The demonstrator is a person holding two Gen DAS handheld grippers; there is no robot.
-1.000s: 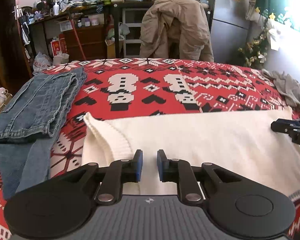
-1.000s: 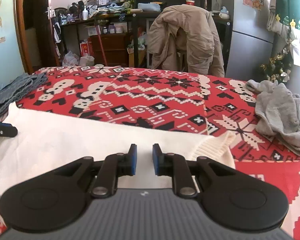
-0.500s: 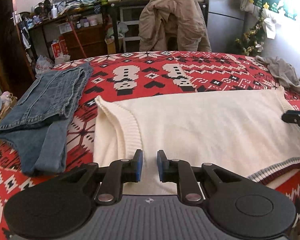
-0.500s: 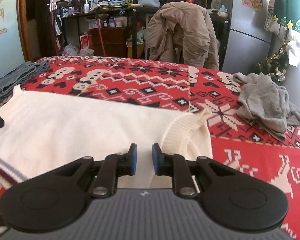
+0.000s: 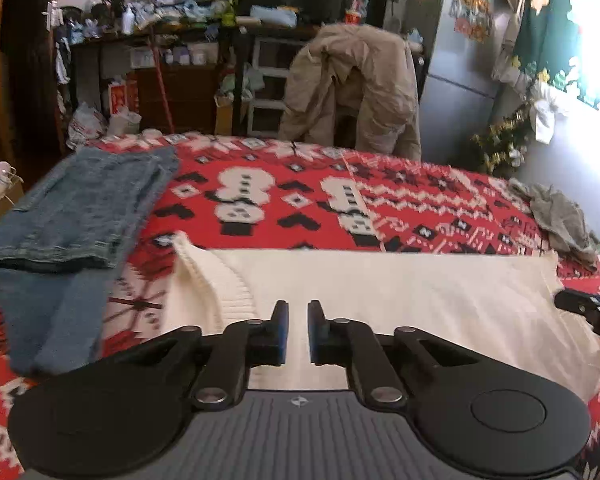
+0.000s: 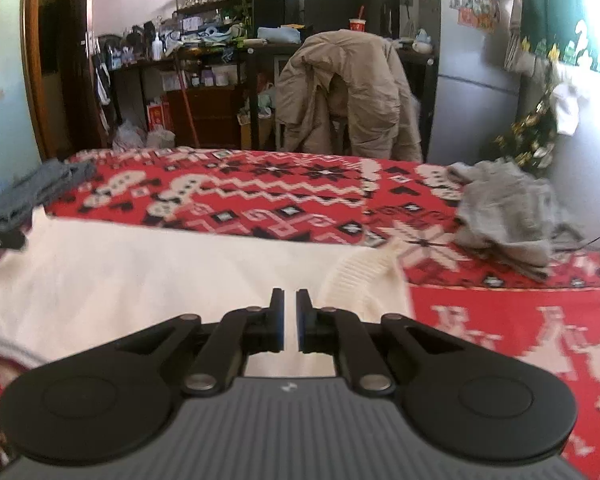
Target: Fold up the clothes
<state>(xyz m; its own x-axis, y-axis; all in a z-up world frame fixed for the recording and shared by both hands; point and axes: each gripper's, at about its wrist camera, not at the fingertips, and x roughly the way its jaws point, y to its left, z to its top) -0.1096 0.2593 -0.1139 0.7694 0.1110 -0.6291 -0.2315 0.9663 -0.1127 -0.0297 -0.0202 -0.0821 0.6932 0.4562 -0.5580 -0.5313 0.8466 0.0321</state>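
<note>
Both tools sit low over the near edge of a cream sweater [image 5: 400, 300] spread flat across a bed with a red patterned blanket [image 5: 300, 200]. By the look of it, the sweater lies crosswise so each hand can work one side of it, which suits a fold made away from the person.

Going down in size, folded blue jeans [image 5: 72, 216] lie at the bed's left side, well apart from a crumpled grey garment [image 6: 508, 216] at the right. My guess is that the jeans are done and the grey piece waits its turn.

Left tool [image 5: 298, 332]: the blue pads stand a narrow gap apart, with cream knit showing between them. Whether they pinch the cloth or merely hover over it, I cannot tell. A ribbed cuff [image 5: 220, 280] lies just to its left.

Right tool [image 6: 290, 320]: the same narrow gap, over the sweater's right part, just beside another ribbed cuff [image 6: 364, 276]. Its hold is equally unclear. Matching positions suggest a paired lift of the near hem.
</note>
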